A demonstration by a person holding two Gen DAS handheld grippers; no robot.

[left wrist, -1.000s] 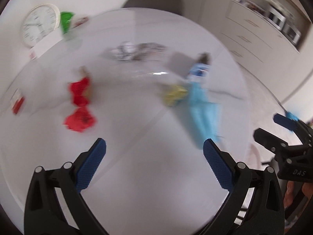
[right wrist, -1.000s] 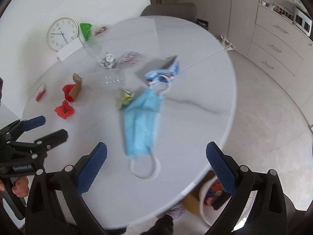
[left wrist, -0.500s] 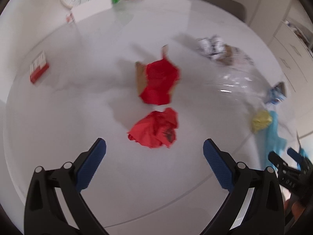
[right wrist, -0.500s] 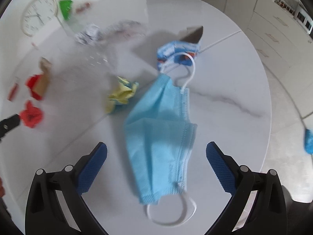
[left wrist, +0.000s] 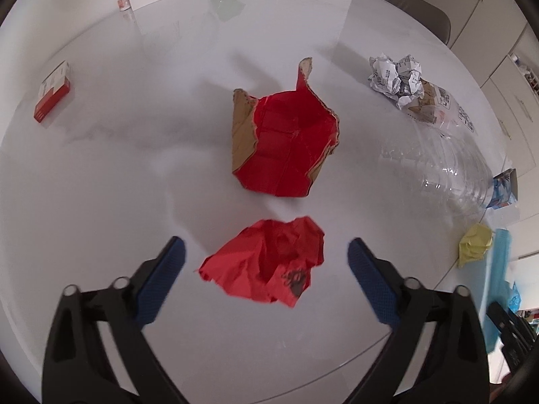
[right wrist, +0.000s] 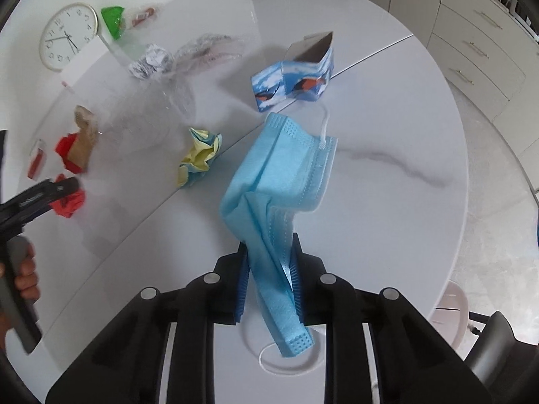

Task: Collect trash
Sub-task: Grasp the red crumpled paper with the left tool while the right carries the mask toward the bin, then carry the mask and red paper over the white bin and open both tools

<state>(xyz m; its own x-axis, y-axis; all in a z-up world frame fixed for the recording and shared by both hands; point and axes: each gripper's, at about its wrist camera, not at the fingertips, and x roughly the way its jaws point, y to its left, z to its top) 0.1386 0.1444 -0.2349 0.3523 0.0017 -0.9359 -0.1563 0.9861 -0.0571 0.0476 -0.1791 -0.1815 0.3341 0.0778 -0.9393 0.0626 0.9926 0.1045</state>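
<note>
A blue face mask hangs bunched between the blue pads of my right gripper. Its jaws are closing and the pads press on the mask's lower half; the white ear loop lies on the white round table below. My left gripper stands open over a crumpled red paper. Its jaws are closing with the paper between them, and the pads are clear of it on both sides. In the right wrist view the left gripper sits at the far left beside that red paper.
Behind the red paper lies a torn red and brown carton. Right of it are a newspaper ball, a clear plastic bottle, yellow crumpled paper and a blue carton. A small red box lies left. A pale bin stands below the table edge.
The right gripper dropped onto the mask and shut on it, lifting it off the table. The left gripper swung left and down over the crumpled red paper, its jaws narrowing a little.
</note>
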